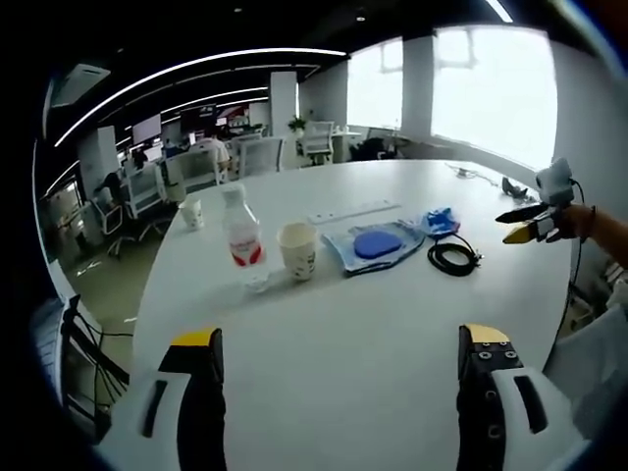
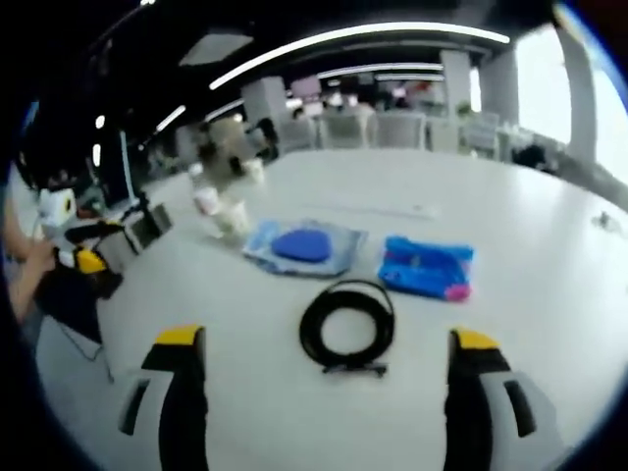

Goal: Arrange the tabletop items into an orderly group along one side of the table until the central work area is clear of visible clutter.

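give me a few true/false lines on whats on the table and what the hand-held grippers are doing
1. The coiled black cable lies flat on the white table. True.
2. The left hand-held gripper is clamped on the paper cup. False: its jaws stand open, apart from the cup.
3. The plastic bottle stands upright beside the paper cup. True.
4. The blue disc sits inside the cable coil. False: it rests on a plastic pouch beyond the cable.
5. The right hand-held gripper holds nothing. True.

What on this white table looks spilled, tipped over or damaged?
Nothing stands out as spilled or broken. The clear plastic bottle with the red label and the paper cup stand upright, with the bottle's small white cap lying loose in front of it. The coiled black cable lies neatly wound near the blue cloth.
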The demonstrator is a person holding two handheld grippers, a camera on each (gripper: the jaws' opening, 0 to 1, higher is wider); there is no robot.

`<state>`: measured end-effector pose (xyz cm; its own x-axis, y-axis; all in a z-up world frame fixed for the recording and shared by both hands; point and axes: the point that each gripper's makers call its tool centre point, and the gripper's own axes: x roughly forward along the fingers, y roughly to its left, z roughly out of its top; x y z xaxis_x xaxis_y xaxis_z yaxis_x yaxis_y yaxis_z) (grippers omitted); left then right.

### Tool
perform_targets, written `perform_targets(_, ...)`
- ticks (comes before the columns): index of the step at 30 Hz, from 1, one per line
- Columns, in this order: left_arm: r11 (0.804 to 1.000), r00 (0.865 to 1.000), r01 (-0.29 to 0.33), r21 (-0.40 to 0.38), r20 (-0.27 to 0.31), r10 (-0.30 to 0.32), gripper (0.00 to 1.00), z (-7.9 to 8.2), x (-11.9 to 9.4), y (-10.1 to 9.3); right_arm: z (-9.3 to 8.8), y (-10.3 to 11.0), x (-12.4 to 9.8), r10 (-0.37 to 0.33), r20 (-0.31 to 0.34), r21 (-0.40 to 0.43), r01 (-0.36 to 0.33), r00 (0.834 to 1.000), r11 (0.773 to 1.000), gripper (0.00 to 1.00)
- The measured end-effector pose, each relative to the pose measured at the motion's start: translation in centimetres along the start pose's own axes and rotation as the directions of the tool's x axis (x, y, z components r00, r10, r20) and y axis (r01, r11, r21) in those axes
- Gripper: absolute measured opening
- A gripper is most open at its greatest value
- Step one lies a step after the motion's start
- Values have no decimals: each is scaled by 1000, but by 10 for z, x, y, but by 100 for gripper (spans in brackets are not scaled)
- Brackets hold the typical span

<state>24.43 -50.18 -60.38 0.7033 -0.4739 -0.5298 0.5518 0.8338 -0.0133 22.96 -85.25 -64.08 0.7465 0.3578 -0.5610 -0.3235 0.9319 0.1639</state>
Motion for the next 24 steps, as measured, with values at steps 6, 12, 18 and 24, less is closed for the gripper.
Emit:
perform_targets(6,1000,1000,5,18,-6,-5,100,-1,-2,-3,-6,10,-18,4,4,-34,-4,1000,999,100)
perform_targets(12,1000,1000,10,7,-7,-10,99,-3,-5,-6,-10,17,-34,2,6,-63,-2,1000,998,100)
perform_targets(18,1000,1000,7,-3,-8,-7,98,-5,-11,-7,-8,18,-46,-16,23,-71,17,1000,997,100)
perform_targets(24,1000,1000,10,-20,-14,-10,97,-10,-17,-11,-11,21,-55,-19,27,-49,21,999,999,100)
